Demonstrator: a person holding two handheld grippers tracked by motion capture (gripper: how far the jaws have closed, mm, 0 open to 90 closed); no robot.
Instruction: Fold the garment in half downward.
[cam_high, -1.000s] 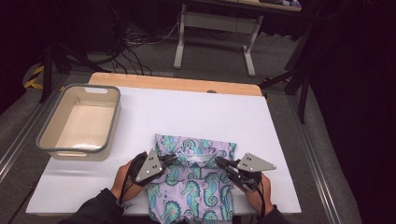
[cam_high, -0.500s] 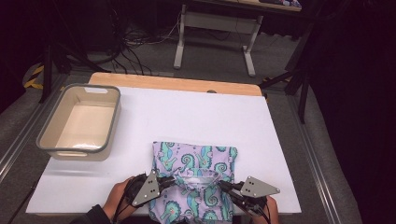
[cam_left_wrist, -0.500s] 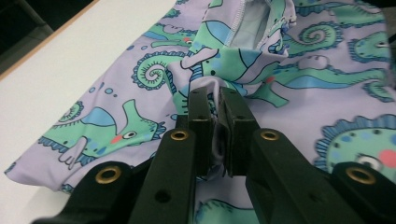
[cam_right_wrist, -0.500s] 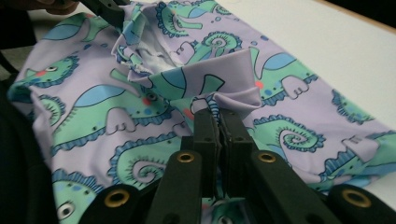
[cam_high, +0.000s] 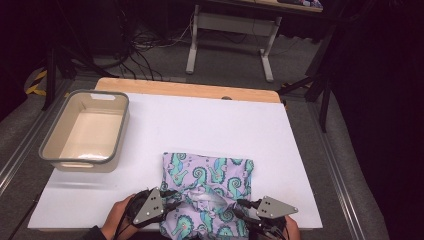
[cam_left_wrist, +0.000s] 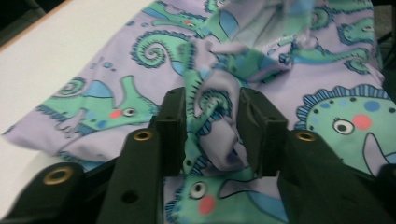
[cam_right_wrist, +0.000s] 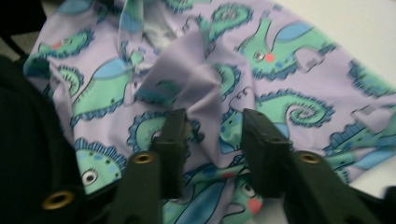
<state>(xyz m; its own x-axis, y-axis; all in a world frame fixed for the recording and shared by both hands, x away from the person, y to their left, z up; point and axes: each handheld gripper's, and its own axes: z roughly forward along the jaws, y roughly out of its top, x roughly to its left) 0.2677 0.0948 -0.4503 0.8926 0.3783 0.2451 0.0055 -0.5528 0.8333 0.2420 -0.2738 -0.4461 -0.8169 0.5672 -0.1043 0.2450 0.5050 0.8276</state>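
1. Over at the left of the high view sits a grey tub (cam_high: 84, 131), empty as far as I can see, resting on the white counter (cam_high: 200, 120) and well apart from the action.

2. Lower centre of that view, a lilac cloth printed with seahorses (cam_high: 207, 190) lies bunched at the near edge of the counter, its far part spread flatter and its near part spilling toward the person.

3. Just left of the cloth, the left gripper (cam_high: 165, 200) has a pinch of fabric. In the left gripper view its fingers (cam_left_wrist: 170, 126) stand a little apart with a thick fold of the cloth (cam_left_wrist: 210, 135) squeezed between them, so it is gripping the cloth.

4. At the cloth's right side, the right gripper (cam_high: 240, 207) does the same. In the right gripper view a raised ridge of the cloth (cam_right_wrist: 210, 107) runs between its fingers (cam_right_wrist: 259, 140); I judge they hold it, though the bite looks shallower there.

5. My guess is the person is drawing the cloth toward the near edge, or gathering it to straighten it. To do it well, I'd keep both hands level and moving together so the fabric doesn't skew, and take a deeper bite on the right before pulling harder, since a thin fold could slip out.
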